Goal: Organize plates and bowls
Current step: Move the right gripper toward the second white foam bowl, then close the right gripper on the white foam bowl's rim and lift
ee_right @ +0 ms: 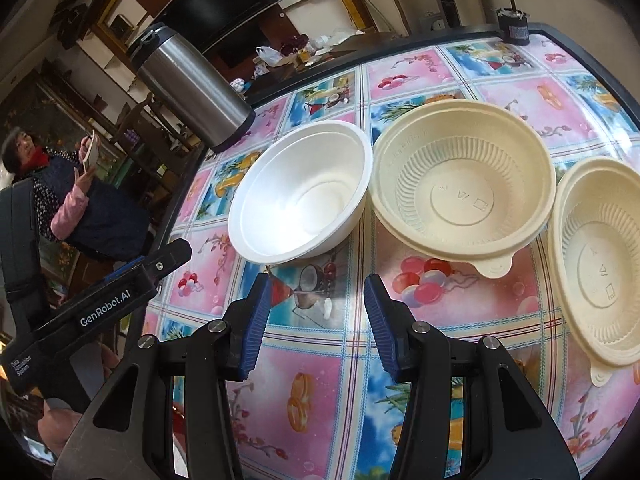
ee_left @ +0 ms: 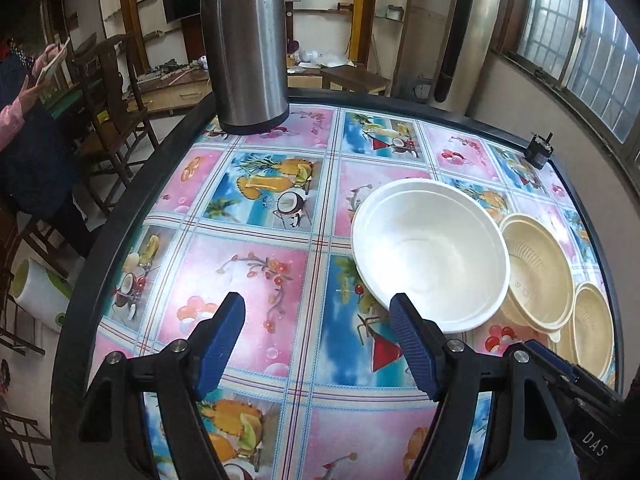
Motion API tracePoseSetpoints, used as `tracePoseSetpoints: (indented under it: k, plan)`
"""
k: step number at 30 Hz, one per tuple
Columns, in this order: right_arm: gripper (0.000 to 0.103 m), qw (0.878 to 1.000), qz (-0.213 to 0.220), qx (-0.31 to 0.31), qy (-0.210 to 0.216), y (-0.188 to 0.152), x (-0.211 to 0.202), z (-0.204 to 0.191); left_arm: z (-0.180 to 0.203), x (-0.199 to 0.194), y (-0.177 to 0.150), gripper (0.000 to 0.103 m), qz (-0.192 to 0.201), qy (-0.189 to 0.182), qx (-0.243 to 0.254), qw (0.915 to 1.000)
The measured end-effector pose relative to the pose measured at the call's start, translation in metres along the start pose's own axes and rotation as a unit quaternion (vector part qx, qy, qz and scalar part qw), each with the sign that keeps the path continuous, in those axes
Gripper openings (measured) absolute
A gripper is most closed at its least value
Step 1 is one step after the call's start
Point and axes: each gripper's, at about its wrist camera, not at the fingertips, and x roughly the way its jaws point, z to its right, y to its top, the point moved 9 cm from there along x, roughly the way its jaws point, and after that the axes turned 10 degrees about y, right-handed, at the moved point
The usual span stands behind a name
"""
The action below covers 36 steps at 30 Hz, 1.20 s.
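A white foam bowl (ee_left: 430, 254) stands on the table; it looks like two nested bowls in the left wrist view. It also shows in the right wrist view (ee_right: 302, 196). To its right stand a large cream plastic bowl (ee_right: 464, 184) (ee_left: 538, 268) and a second cream bowl (ee_right: 604, 260) (ee_left: 592, 330). My left gripper (ee_left: 316, 316) is open and empty, its right finger just in front of the white bowl's near rim. My right gripper (ee_right: 318, 300) is open and empty, low over the table in front of the white and cream bowls.
A steel thermos (ee_left: 244, 44) (ee_right: 192, 88) stands at the table's far left edge. A small black object (ee_left: 539, 152) (ee_right: 514, 26) sits at the far right edge. The table (ee_left: 256, 280) has a fruit-print cloth and a black rim. A seated person (ee_right: 60, 188) is left of the table.
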Motion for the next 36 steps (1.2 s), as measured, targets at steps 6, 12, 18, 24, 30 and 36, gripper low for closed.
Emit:
tracePoseSetpoints:
  k: [6,12,18,24,30,36]
  plan:
    - [0.048,0.999,0.008,0.042,0.017,0.015,0.016,0.009,0.015,0.018,0.019,0.075,-0.006,-0.002,0.01,0.9999]
    - [0.048,0.998,0.016,0.058,0.02,0.029,0.027,0.015,0.023,0.043,0.034,0.075,-0.019,-0.001,0.015,0.9997]
    - [0.048,0.999,0.013,0.05,0.017,0.035,0.038,0.016,0.032,0.07,0.033,0.075,-0.05,-0.022,0.011,0.9984]
    - [0.048,0.999,0.013,0.023,0.018,0.038,0.049,0.011,0.043,0.076,0.037,0.075,-0.052,-0.032,0.013,0.9981]
    - [0.027,1.0,0.019,0.016,0.01,0.045,0.054,0.013,0.049,0.084,0.031,0.048,-0.06,-0.03,0.018,0.9976]
    - [0.019,1.0,0.021,0.004,0.005,0.042,0.053,0.016,0.037,0.088,0.021,0.02,-0.065,-0.001,0.025,0.9976]
